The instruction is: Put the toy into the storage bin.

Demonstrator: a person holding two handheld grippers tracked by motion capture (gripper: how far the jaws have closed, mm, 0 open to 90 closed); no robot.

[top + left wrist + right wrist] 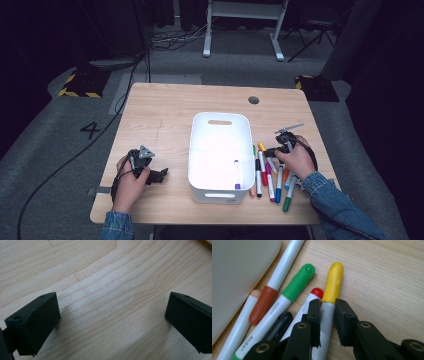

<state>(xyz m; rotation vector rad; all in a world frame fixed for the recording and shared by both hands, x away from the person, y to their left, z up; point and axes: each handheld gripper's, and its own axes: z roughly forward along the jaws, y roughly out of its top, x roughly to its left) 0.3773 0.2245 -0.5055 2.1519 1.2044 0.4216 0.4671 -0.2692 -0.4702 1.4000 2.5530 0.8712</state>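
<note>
Between the right claw's (327, 315) jaws the yellow-capped marker (331, 290) lay pinched on the surface (387, 277), red marker (314, 296) touching alongside, so lifting might have dragged that neighbour, while the left claw (112, 322) gaped empty.

The left gripper (161, 175) is held low and level in the left hand (131, 176), jaws spread wide. The right gripper (270, 151) is angled downward by the right hand (298, 159), jaws nearly closed.
</note>
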